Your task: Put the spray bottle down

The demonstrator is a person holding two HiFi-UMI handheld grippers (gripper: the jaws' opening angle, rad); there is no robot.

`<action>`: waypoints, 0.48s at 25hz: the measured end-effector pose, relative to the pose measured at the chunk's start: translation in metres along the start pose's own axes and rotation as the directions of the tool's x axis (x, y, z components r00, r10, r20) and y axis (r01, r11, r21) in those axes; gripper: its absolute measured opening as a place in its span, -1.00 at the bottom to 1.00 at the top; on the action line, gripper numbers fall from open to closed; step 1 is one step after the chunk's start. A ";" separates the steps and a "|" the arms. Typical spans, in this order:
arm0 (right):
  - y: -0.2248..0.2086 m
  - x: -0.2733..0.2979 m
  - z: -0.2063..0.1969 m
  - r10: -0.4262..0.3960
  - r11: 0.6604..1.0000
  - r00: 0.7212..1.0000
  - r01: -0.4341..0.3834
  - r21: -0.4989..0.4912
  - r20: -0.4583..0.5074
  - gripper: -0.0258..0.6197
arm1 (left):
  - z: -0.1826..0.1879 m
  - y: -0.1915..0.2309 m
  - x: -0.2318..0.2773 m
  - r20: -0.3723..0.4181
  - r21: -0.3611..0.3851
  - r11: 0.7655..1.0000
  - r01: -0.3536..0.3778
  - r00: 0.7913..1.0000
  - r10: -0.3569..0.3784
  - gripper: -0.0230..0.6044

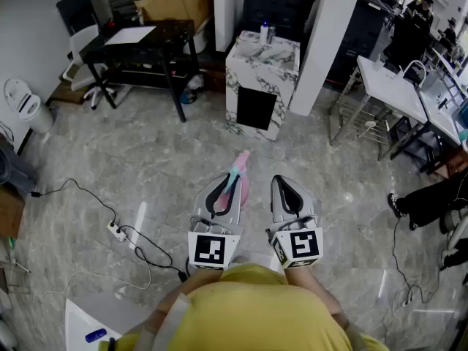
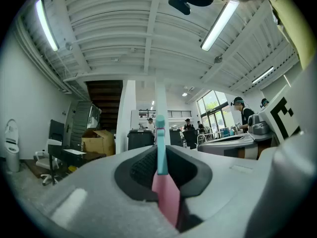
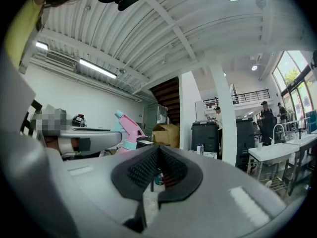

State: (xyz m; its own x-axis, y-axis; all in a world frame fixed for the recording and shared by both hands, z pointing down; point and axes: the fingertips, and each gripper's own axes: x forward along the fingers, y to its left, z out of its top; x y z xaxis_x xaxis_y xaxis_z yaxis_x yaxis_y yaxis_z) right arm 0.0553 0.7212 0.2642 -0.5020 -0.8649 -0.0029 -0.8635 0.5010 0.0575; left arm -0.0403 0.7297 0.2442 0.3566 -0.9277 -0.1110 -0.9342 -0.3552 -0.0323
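Observation:
A pink spray bottle [image 1: 240, 172] with a teal nozzle is held level between the jaws of my left gripper [image 1: 221, 193], which is shut on it above the marble floor. In the left gripper view the bottle [image 2: 166, 192] stands pinched between the dark pads, its teal tip pointing away, with the gripper [image 2: 161, 158] closed around it. My right gripper [image 1: 287, 190] hovers just to the right of it, shut with nothing between its pads [image 3: 157, 168]. From the right gripper view the bottle's spray head [image 3: 127, 128] shows at the left, beside the left gripper's body.
A marble-patterned pedestal [image 1: 272, 55] with small bottles on top stands straight ahead. A black table [image 1: 139, 39] is at the back left and a white table [image 1: 391, 86] at the right. Cables and a power strip [image 1: 117, 230] lie on the floor at the left. A seated person's leg [image 1: 428, 199] reaches in at the right.

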 end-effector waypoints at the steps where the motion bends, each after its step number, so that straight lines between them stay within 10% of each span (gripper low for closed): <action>1: -0.004 -0.001 0.000 0.006 1.000 1.000 -0.006 0.000 0.002 -0.92 | -0.001 -0.004 0.003 -0.002 -0.001 1.000 -0.004 1.000 0.004 -0.77; 12: -0.032 -0.008 -0.015 0.026 0.997 1.000 -0.027 0.068 0.009 -0.92 | -0.019 -0.025 0.017 -0.022 -0.007 1.000 -0.021 1.000 0.021 -0.77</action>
State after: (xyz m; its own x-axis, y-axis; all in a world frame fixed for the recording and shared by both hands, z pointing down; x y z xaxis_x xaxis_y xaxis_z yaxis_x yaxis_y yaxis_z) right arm 0.0876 0.7122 0.2776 -0.5247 -0.8512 -0.0103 -0.8512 0.5248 -0.0105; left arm -0.0106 0.7211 0.2615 0.3370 -0.9372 -0.0898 -0.9415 -0.3364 -0.0226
